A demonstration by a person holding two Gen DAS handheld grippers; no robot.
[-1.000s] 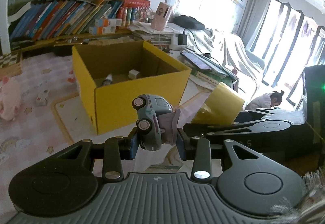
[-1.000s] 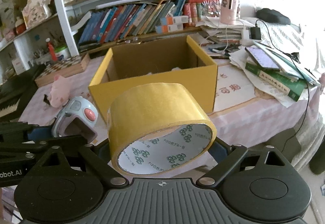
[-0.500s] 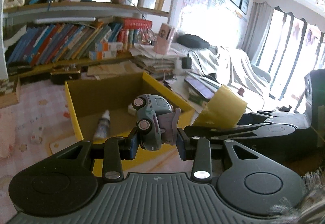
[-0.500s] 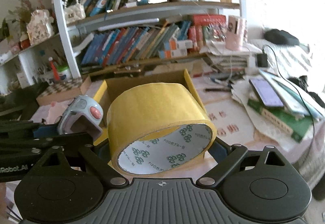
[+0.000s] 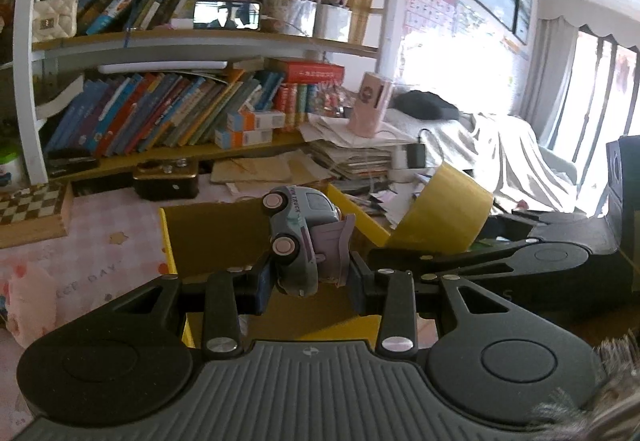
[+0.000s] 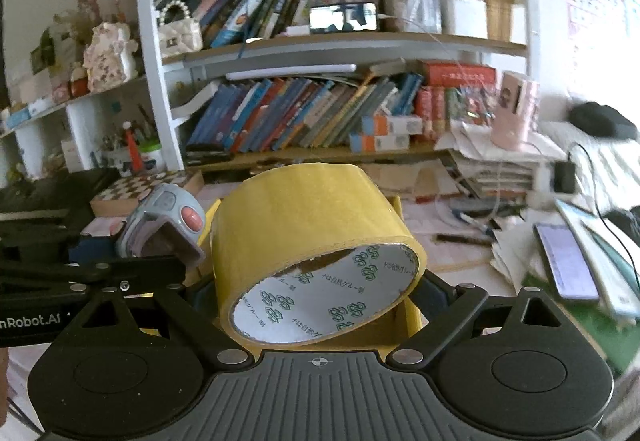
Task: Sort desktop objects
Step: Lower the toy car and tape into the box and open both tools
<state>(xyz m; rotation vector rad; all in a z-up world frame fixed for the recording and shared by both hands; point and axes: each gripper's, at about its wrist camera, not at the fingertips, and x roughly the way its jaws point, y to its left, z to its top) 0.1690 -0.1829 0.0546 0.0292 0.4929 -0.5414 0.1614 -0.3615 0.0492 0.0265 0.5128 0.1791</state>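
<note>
Both hands have carried their loads up and forward, so the yellow box (image 5: pixel 256 219) now sits right under them. The left gripper (image 5: pixel 306 273) has its fingers clamped on the toy truck (image 5: pixel 298 237) (tipped nose-up); the right gripper (image 6: pixel 316 293) pinches the yellow tape roll (image 6: pixel 308 237). Both hover over the box on the desk (image 5: pixel 88 261), so letting go looks next.

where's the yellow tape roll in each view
Left wrist view: the tape roll is right of centre, held by the right gripper beside the toy car.
Right wrist view: the tape roll fills the centre, clamped between that gripper's fingers.
Shared landmark: the pink cup on the paper stack by the bookshelf.
</note>
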